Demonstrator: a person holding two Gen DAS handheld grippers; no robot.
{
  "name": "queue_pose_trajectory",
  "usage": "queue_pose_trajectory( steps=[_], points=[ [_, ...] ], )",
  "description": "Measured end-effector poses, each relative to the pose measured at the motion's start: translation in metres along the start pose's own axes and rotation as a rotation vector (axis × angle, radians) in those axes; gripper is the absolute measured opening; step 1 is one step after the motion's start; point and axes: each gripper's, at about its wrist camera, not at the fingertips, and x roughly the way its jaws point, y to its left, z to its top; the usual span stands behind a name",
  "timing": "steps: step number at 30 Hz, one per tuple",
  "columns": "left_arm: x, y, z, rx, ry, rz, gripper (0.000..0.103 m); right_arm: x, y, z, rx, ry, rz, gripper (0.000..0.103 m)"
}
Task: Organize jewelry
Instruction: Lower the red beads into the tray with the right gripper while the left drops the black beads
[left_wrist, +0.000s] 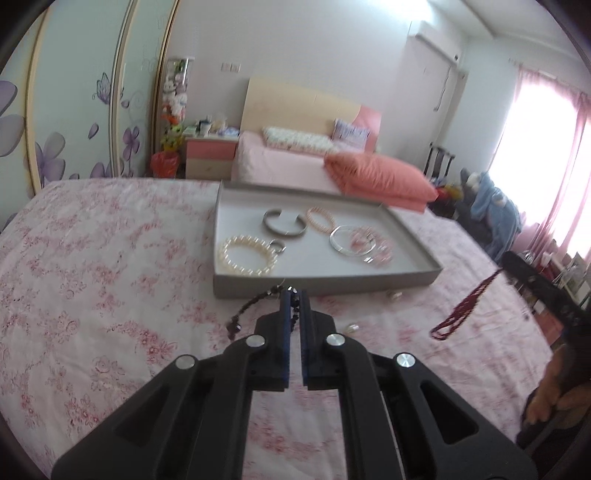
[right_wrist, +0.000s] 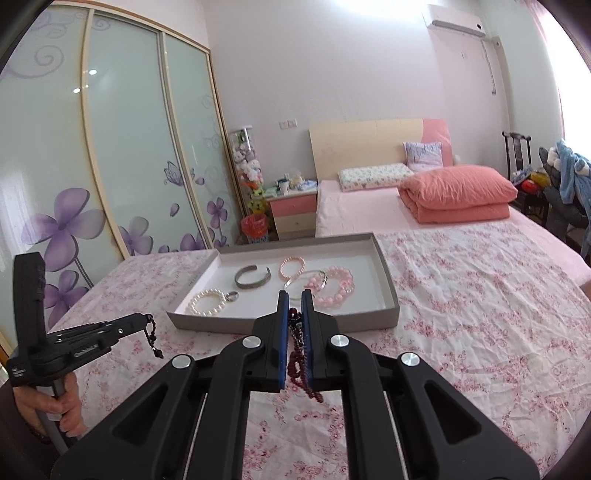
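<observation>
**Both claws held beads above the bedspread**

A dark beaded strand (left_wrist: 258, 302) hung pinched in the closed left gripper (left_wrist: 294, 295) near the grey tray's (left_wrist: 325, 284) front edge. The closed right gripper (right_wrist: 294, 295) clamped a red bead necklace (right_wrist: 299, 365), dangling over the floral bedspread (right_wrist: 480, 314).

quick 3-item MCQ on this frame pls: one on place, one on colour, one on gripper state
1. Where does the grey metal cuff bangle lie?
A. in the shallow grey cardboard tray
B. on the bedspread
C. on the nightstand

2. What colour is the bead strand in the right gripper?
A. white
B. dark red
C. green

3. How is the left gripper?
A. wide open, empty
B. shut on the dark beaded string
C. resting in the tray

Key: 1 A, it sits inside the tray walls; 2 B, the beads read dark red; 3 B, beads dangle from closed jaws.
</observation>
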Motion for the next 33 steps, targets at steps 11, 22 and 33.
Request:
queue_pose_trajectory(
  steps=[11,22,33],
  points=[
    [-0.040,-0.038,0.007,0.079,-0.139,0.019,0.005,-0.016,0.022,0.011,-0.071,-0.111,-0.002,0.008],
    [-0.049,-0.068,0.018,0.175,-0.229,0.130,0.005,-0.015,0.040,0.020,-0.142,-0.193,-0.046,0.008],
    [-0.031,-0.073,0.045,0.172,-0.257,0.140,0.005,0.000,0.041,0.041,-0.155,-0.249,-0.054,0.008]
  ],
)
